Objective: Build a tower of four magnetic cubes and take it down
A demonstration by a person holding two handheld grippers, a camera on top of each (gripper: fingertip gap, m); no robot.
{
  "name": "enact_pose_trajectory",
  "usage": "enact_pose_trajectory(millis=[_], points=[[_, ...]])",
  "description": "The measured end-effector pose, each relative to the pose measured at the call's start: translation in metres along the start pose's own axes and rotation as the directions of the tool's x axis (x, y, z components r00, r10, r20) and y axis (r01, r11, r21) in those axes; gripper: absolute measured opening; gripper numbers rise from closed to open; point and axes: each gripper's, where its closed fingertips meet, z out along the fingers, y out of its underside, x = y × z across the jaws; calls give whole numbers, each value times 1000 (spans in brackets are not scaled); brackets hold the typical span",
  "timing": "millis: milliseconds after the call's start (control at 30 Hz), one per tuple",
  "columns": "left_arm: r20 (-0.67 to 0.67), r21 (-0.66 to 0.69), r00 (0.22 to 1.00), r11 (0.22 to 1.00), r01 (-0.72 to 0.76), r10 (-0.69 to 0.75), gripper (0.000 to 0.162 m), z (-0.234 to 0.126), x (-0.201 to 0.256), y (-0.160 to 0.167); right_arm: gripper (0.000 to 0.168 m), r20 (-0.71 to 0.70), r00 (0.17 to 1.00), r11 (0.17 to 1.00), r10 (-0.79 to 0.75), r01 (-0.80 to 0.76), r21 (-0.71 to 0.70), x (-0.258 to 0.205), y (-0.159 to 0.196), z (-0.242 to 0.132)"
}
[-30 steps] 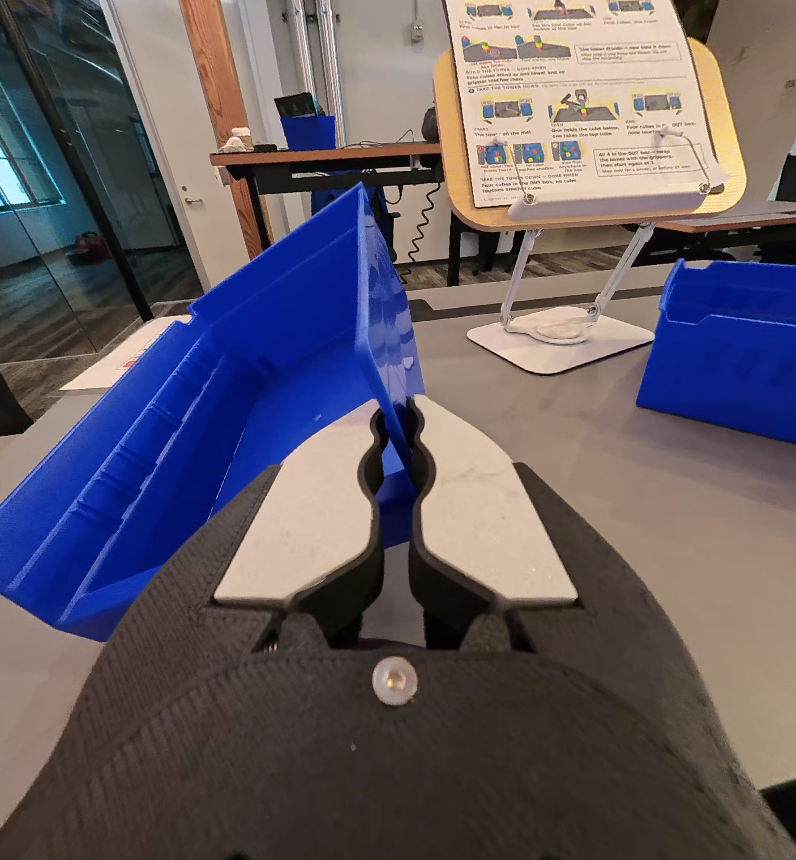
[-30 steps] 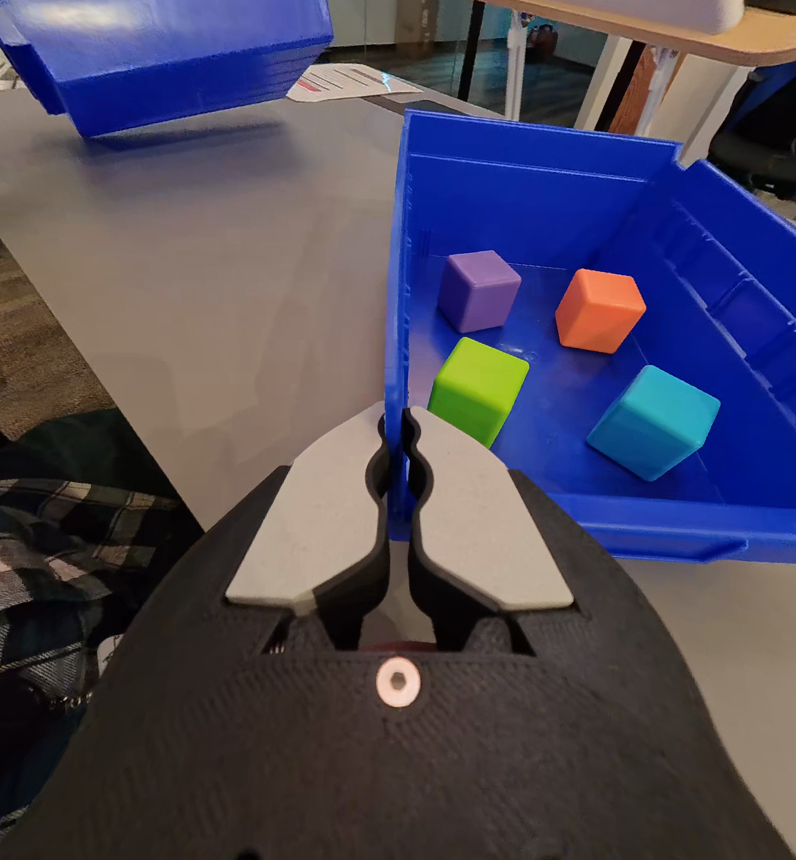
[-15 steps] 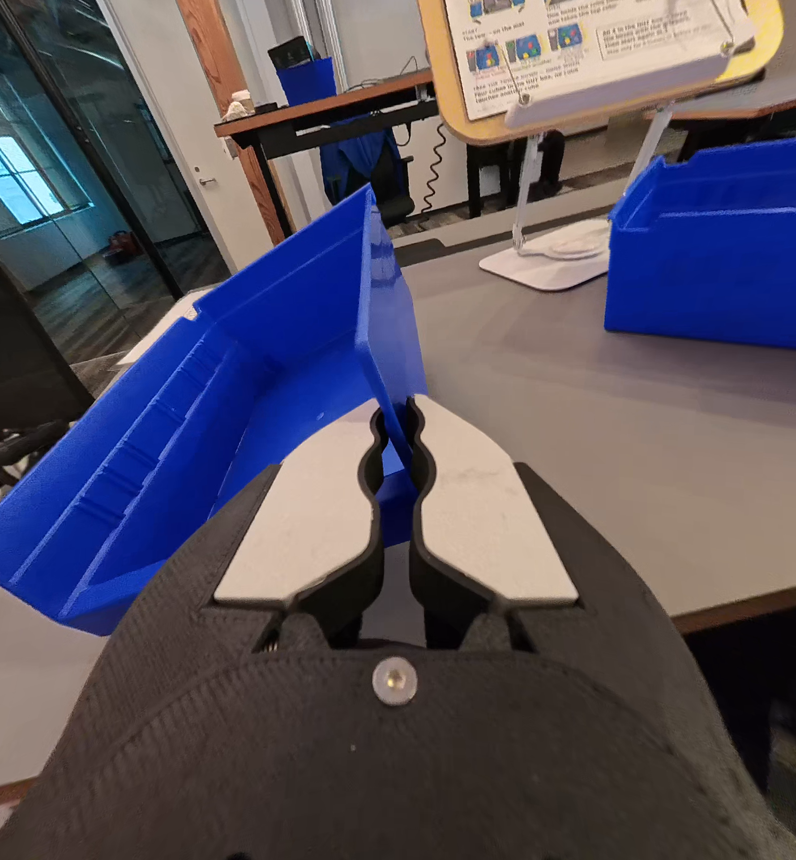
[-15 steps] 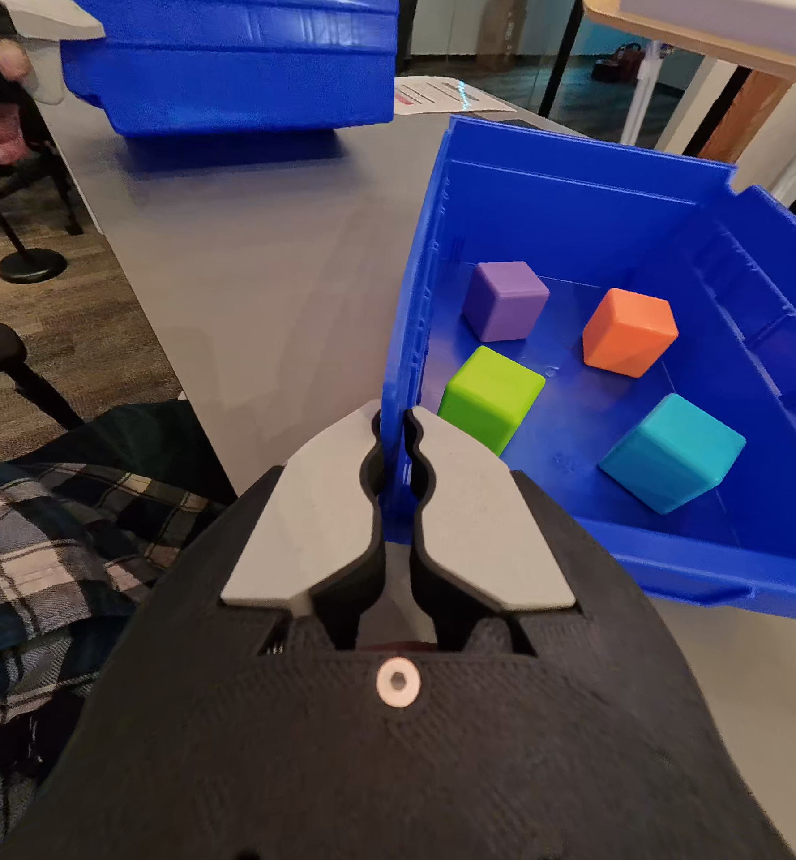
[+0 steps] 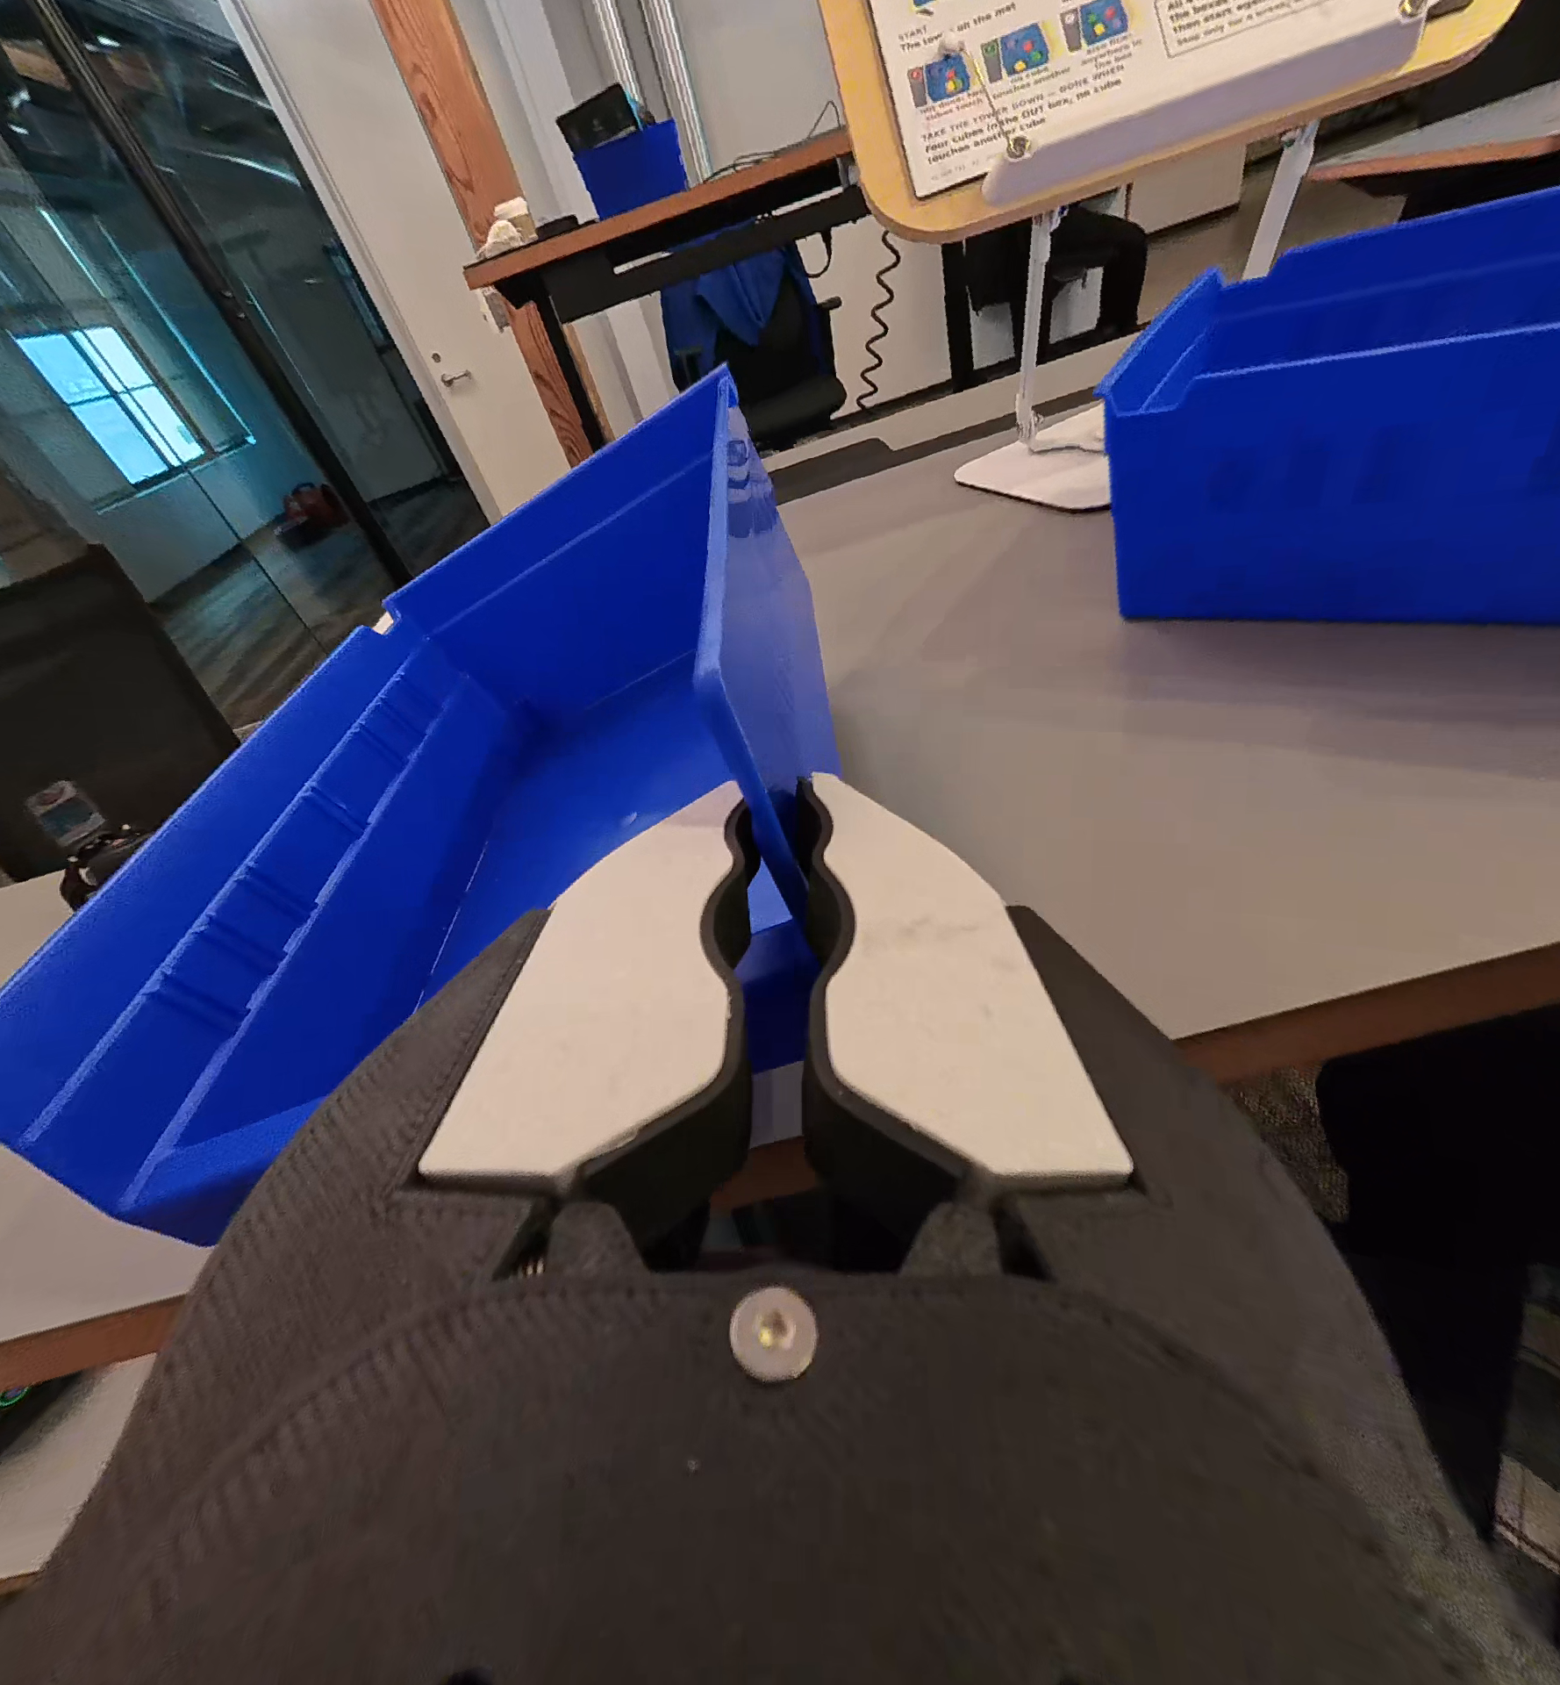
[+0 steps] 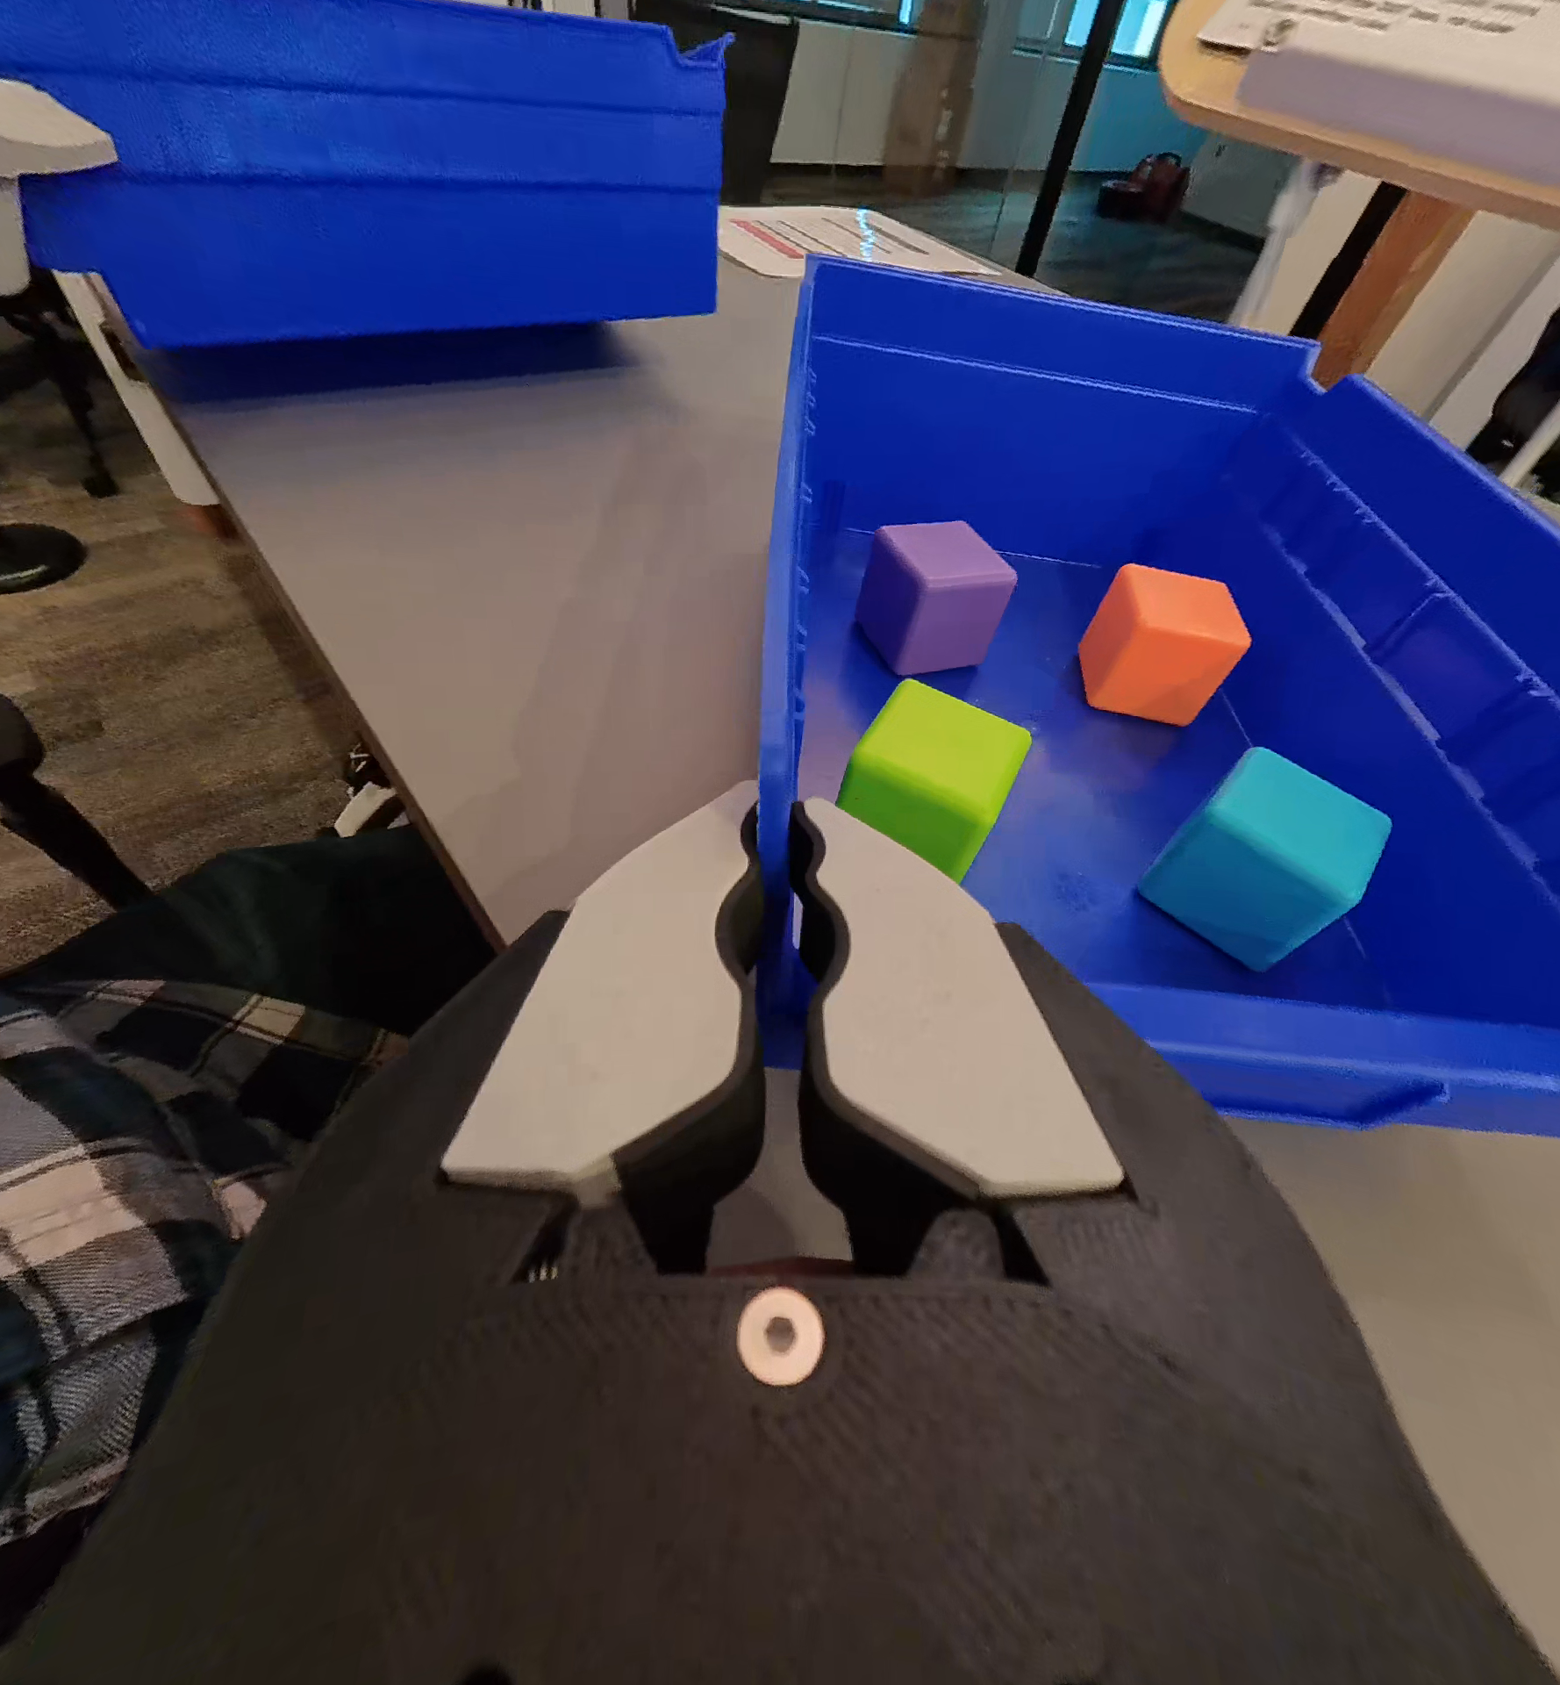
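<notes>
The left gripper (image 5: 772,811) has its fingers pinched tight on the thin side wall of an empty blue bin (image 5: 448,821). That bin is tilted and sits partly past the near edge of the grey table (image 5: 1168,775), with its open inside turned toward the camera. In the right wrist view the same empty bin (image 6: 375,182) shows at the far left, held up off the tabletop with its shadow beneath it.

The right gripper (image 6: 774,816) is likewise clamped on the near left wall of a second blue bin (image 6: 1077,429), close to that bin's near corner, by the table's near edge (image 6: 521,638). This second bin appears in the left wrist view too (image 5: 1360,492), resting at the right side of the table.

All four magnetic cubes lie loose on the floor of the second bin, none stacked and none touching another. The purple cube (image 6: 936,597) is toward the far left corner of the bin, the orange cube (image 6: 1164,643) toward the far right, tipped on an edge. The green cube (image 6: 936,775) sits near the left wall, just beside the right gripper's fingertip. The teal cube (image 6: 1264,857) lies toward the near right, turned at an angle.

A stand holding an instruction sheet (image 5: 1104,100) rises at the far edge of the table. A plaid-clad person (image 6: 74,1140) is visible below the table's near edge.
</notes>
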Motion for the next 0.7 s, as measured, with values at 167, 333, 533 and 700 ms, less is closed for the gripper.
enact_pose_trajectory(millis=[167,333,533,700], points=[[15,21,1000,1000,9,-10,7,-7,-7,1,3,37,999,1000,-22,22,-8,-15,-7,15],[26,50,999,999,17,-19,7,-12,-10,1,6,70,994,996,-88,89,-14,-37,-15,32],[41,100,997,994,54,-58,7,-18,-19,-3,7,61,988,989,-145,146,-8,-57,-23,46],[43,108,997,993,53,-58,7,-19,-22,-3,3,109,990,996,-85,83,17,-71,-28,54]])
